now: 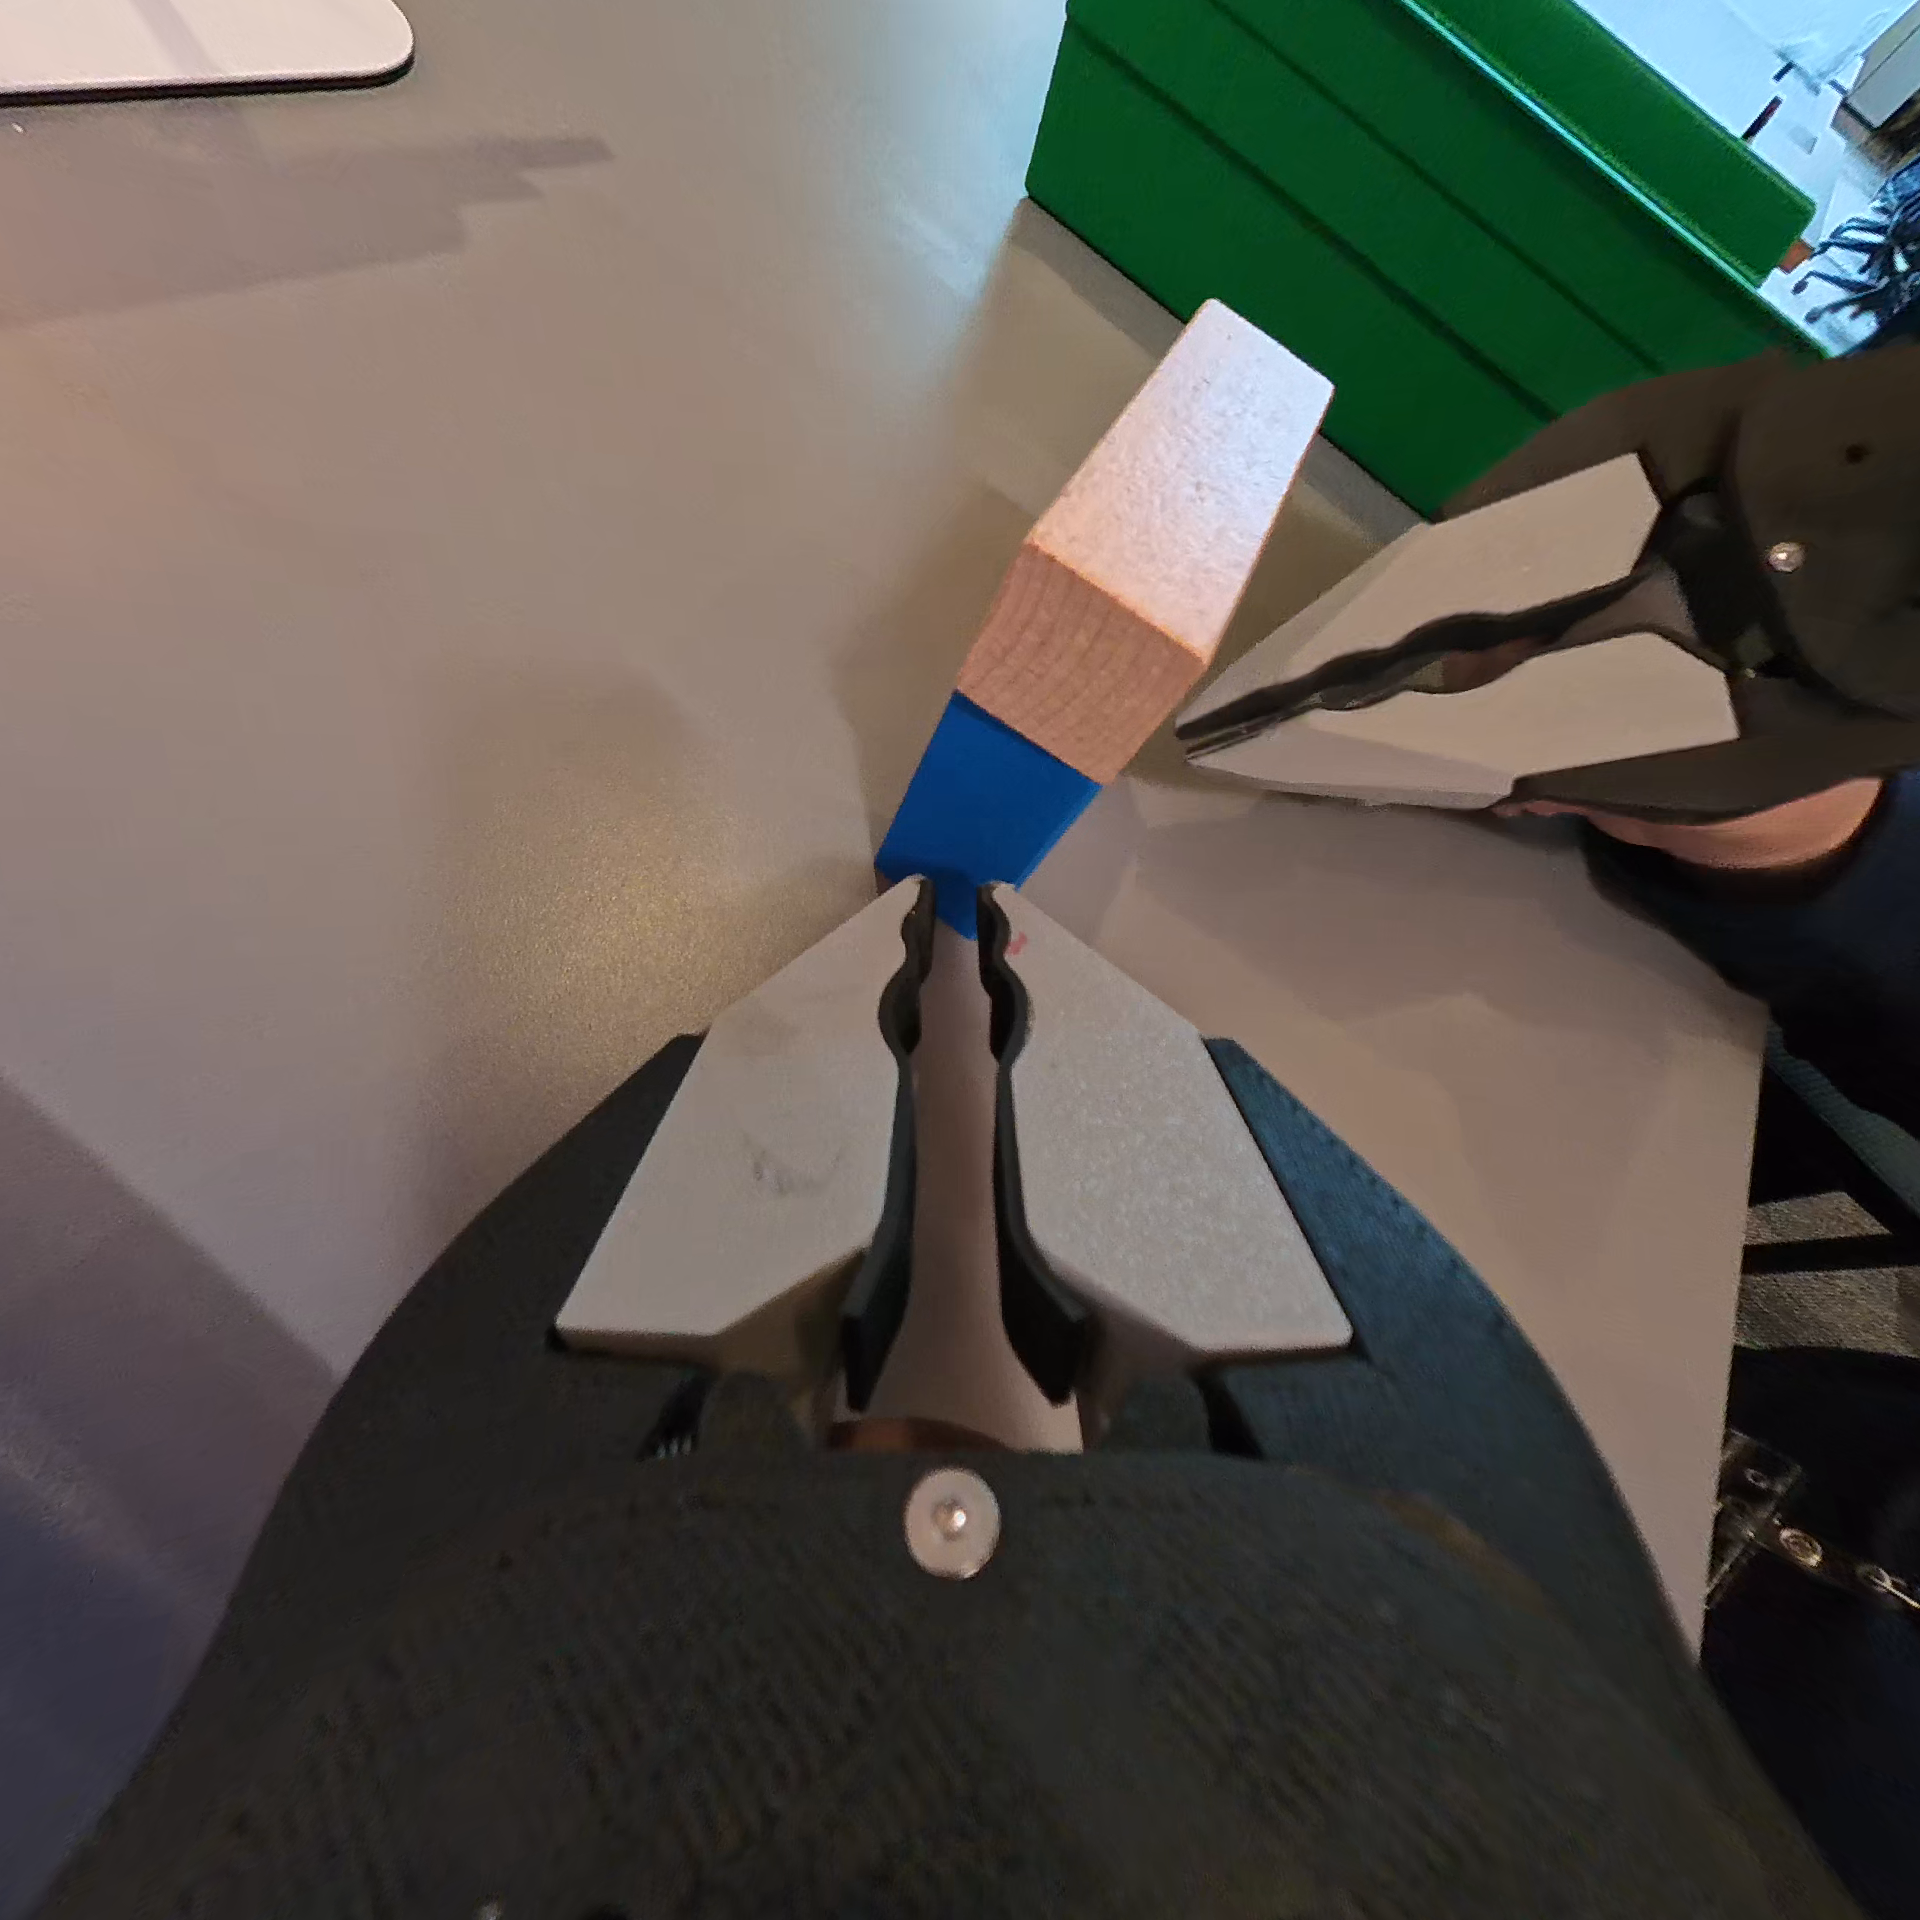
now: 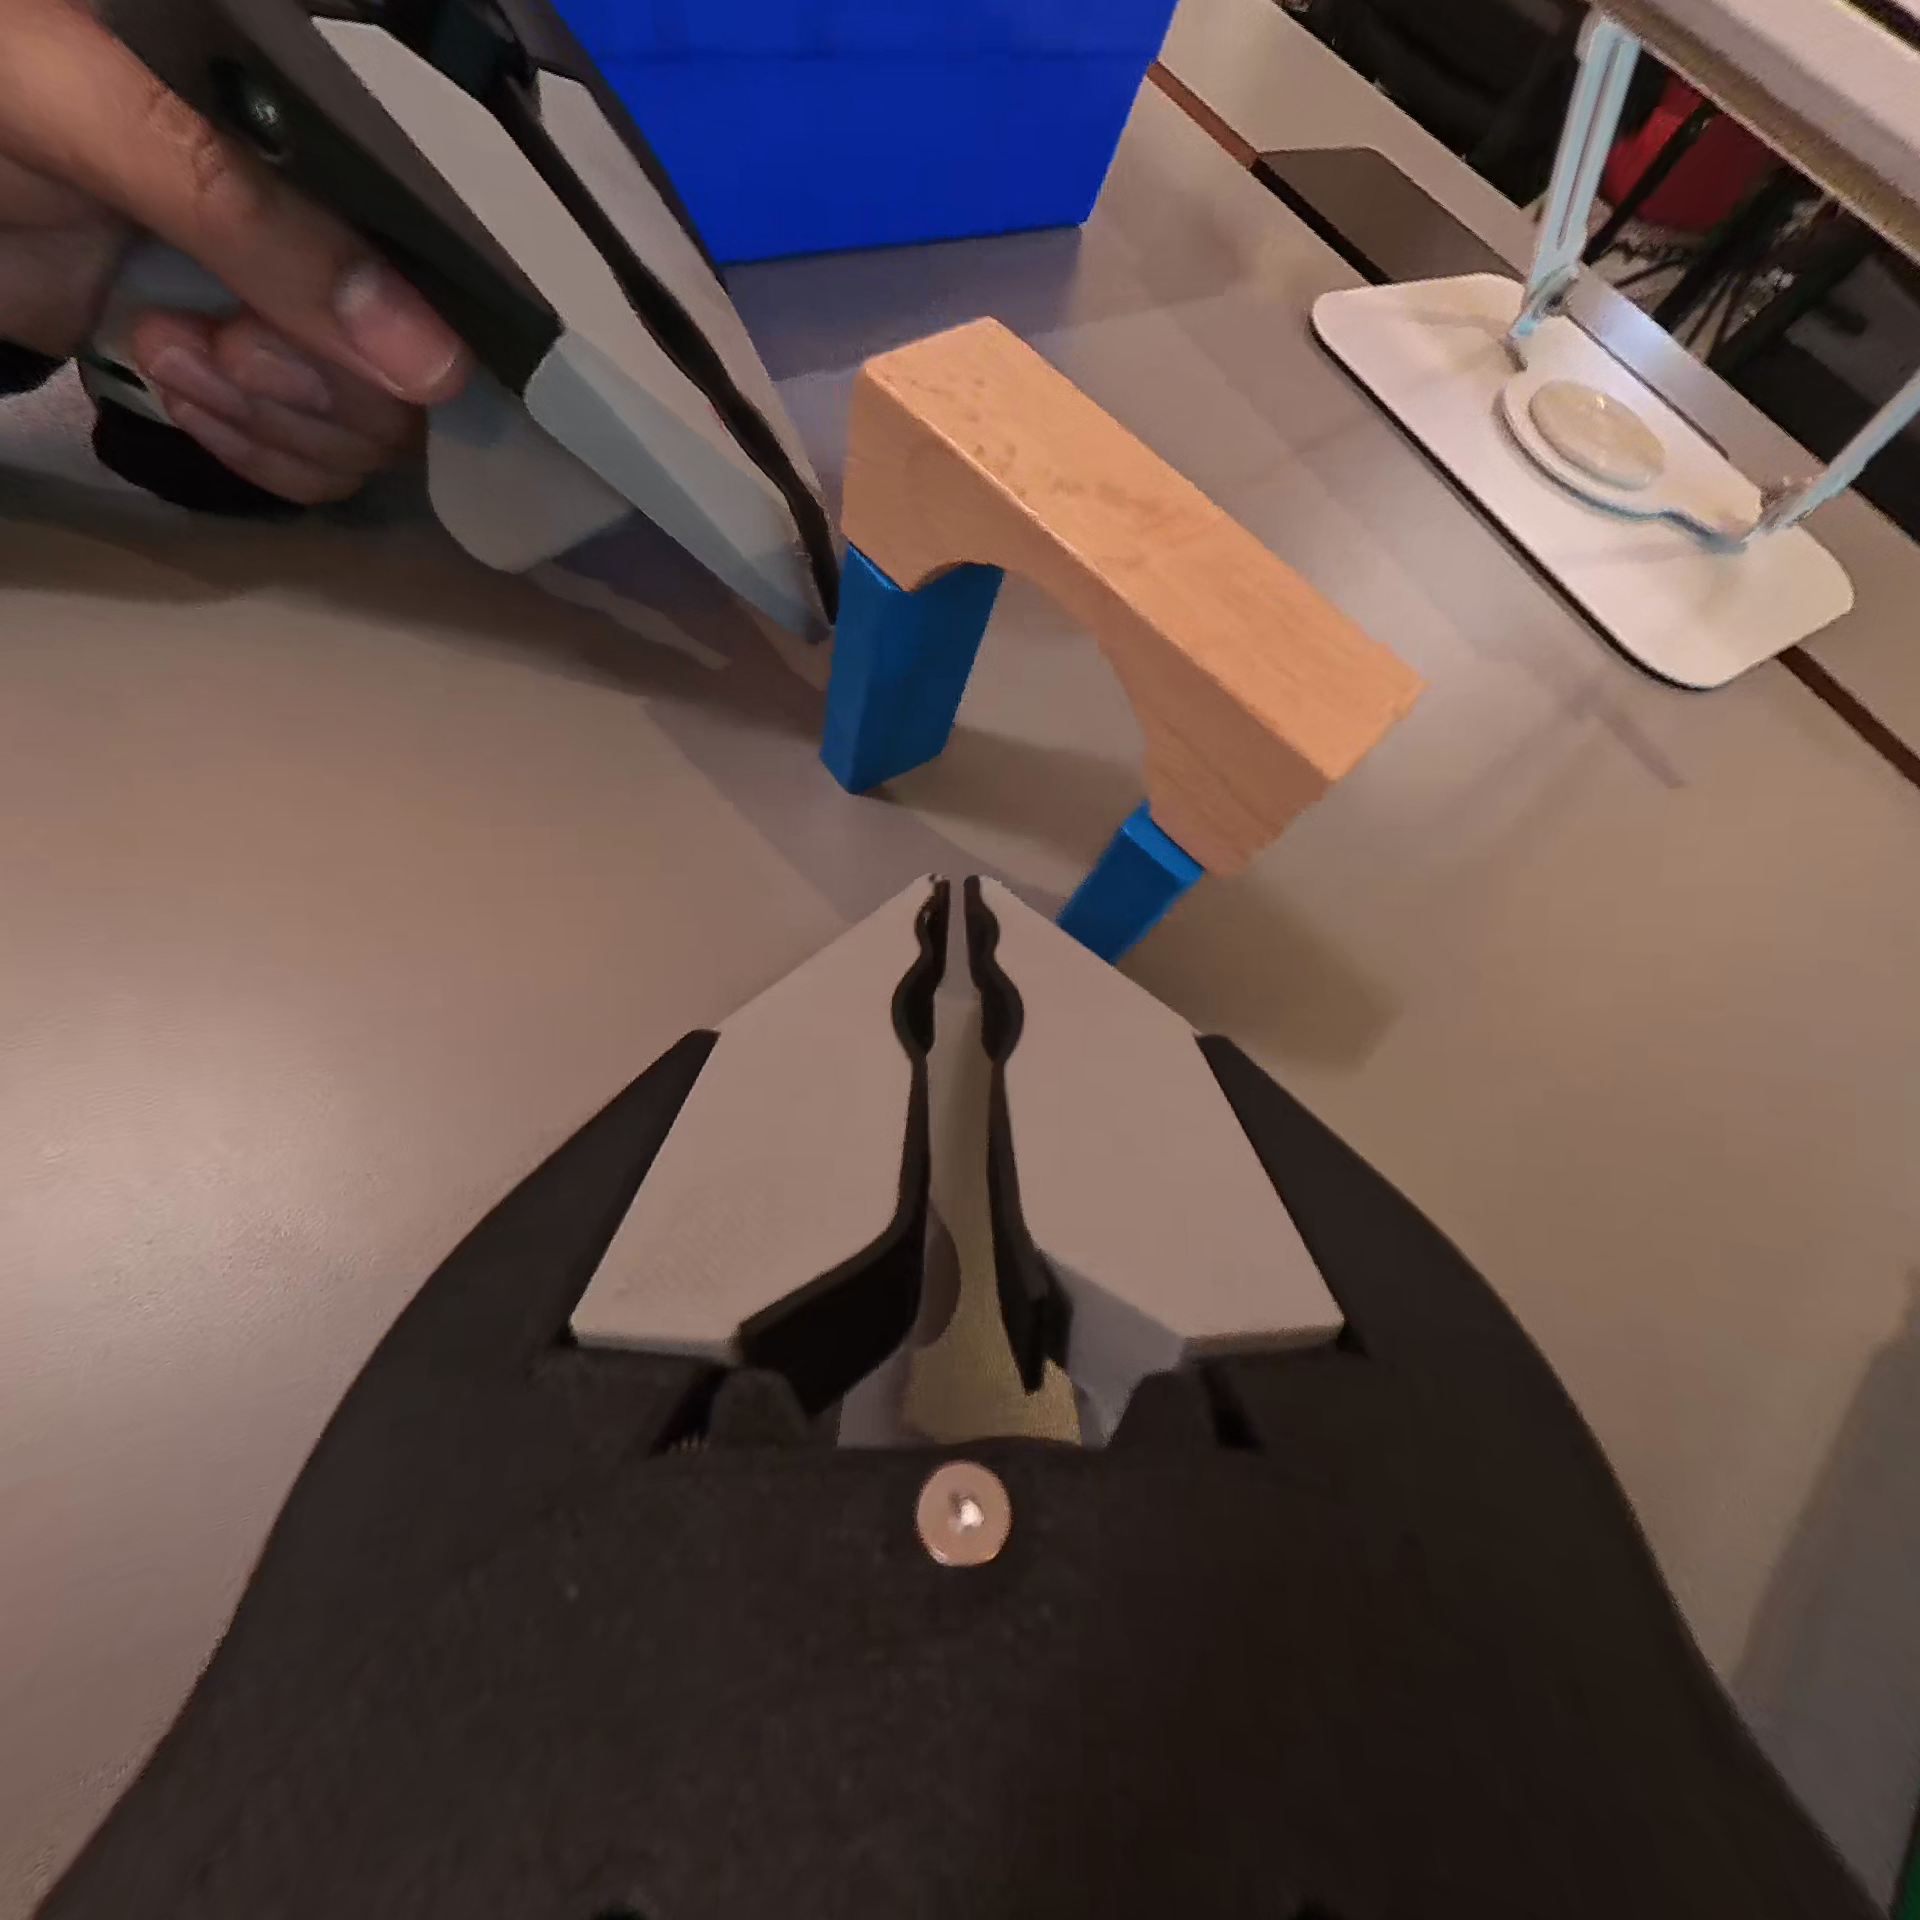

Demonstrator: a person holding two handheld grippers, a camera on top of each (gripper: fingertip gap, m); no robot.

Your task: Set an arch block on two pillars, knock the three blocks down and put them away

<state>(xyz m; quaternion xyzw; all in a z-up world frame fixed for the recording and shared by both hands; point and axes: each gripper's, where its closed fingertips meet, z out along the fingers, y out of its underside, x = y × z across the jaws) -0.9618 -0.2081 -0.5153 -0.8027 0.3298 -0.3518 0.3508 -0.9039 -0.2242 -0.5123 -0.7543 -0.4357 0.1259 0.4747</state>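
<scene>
A wooden arch block (image 2: 1122, 540) rests on two blue pillars, one on the left (image 2: 899, 675) and one on the right (image 2: 1132, 894). Both pillars lean and the arch is tilted. My left gripper (image 1: 951, 894) is shut with nothing held. In the right wrist view its tip (image 2: 821, 613) touches the left pillar near the top. In the left wrist view only one blue pillar (image 1: 987, 800) shows, under the arch (image 1: 1164, 540). My right gripper (image 2: 951, 883) is shut and empty, just in front of the right pillar. It also shows in the left wrist view (image 1: 1195, 732), beside the arch's end.
A green box (image 1: 1351, 208) stands behind the blocks in the left wrist view. A blue box (image 2: 862, 125) stands at the back in the right wrist view. A white stand base (image 2: 1579, 468) lies at the right. A hand (image 2: 260, 343) holds the left gripper. Some 7 centimeters of space lies between my two pairs of fingers. The wooden arch block (image 2: 1122, 540) lies around 6 centimeters away from my right fingertips.
</scene>
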